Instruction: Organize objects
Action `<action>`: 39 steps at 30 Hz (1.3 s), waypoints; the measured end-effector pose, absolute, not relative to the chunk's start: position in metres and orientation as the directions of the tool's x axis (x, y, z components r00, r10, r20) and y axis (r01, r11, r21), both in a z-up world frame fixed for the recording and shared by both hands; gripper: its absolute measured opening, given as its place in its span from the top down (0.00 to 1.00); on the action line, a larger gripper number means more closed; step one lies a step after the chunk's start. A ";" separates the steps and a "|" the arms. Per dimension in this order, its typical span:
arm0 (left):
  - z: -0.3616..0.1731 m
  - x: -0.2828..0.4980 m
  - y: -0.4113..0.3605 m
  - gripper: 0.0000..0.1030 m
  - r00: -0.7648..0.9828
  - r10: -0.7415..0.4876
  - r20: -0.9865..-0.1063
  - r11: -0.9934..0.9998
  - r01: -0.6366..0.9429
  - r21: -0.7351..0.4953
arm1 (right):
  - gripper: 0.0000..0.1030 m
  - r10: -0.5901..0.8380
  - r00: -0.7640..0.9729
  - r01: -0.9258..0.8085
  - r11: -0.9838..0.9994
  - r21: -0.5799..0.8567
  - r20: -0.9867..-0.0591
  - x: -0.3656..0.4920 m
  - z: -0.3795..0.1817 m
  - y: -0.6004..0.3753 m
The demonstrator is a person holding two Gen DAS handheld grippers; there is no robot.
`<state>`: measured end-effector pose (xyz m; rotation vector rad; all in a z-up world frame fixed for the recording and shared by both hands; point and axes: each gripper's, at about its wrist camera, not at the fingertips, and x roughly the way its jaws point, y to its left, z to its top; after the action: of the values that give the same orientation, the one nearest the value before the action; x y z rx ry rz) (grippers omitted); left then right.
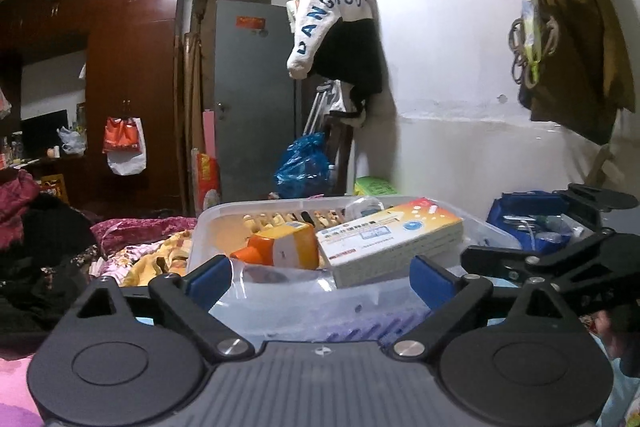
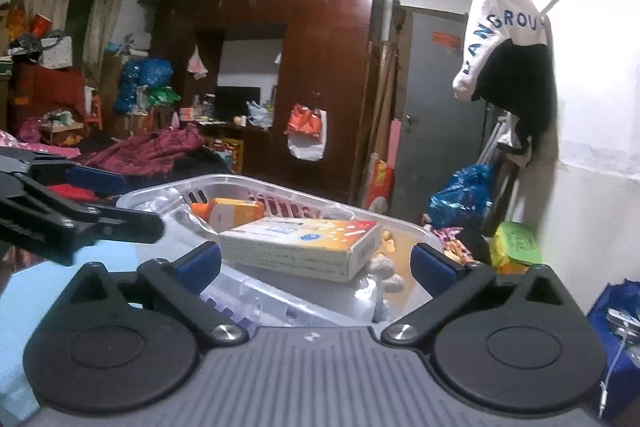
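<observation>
A clear plastic basket (image 1: pixel 212 223) (image 2: pixel 148 195) stands straight ahead of both grippers. In it lie a flat white and orange medicine box (image 1: pixel 392 239) (image 2: pixel 304 243) and a smaller orange and white box (image 1: pixel 284 247) (image 2: pixel 232 213), over clear plastic bags. My left gripper (image 1: pixel 320 277) is open, its blue pads at the basket's near rim with nothing between them. My right gripper (image 2: pixel 316 261) is open too, just short of the flat box. Each gripper shows in the other's view, the right gripper (image 1: pixel 552 259) and the left gripper (image 2: pixel 60 215).
A blue bag (image 1: pixel 528 219) with small items sits to the right by the white wall. Clothes and bedding (image 1: pixel 48 243) are piled to the left. A green packet (image 2: pixel 516 243), a blue plastic bag (image 2: pixel 460 195), a brown wardrobe (image 2: pixel 320 87) and a grey door stand beyond.
</observation>
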<state>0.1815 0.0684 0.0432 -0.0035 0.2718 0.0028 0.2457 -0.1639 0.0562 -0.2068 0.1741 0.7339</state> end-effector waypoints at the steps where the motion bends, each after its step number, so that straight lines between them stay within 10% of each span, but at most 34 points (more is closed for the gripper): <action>1: 0.043 0.177 0.068 0.06 0.963 0.001 -0.269 1.000 -0.003 -0.007 | 0.00 0.640 0.731 -0.676 0.726 -0.126 -0.235 0.245 0.057 -0.164; 39: 0.027 0.081 0.019 0.06 0.956 0.063 -0.286 0.998 -0.064 0.004 | 0.00 0.553 0.797 -0.561 0.827 0.041 -0.241 0.160 0.028 -0.232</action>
<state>0.0813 0.0189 0.0275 -0.0055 0.2905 0.0644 0.1603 -0.2316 0.0279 -0.0330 0.2487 0.5985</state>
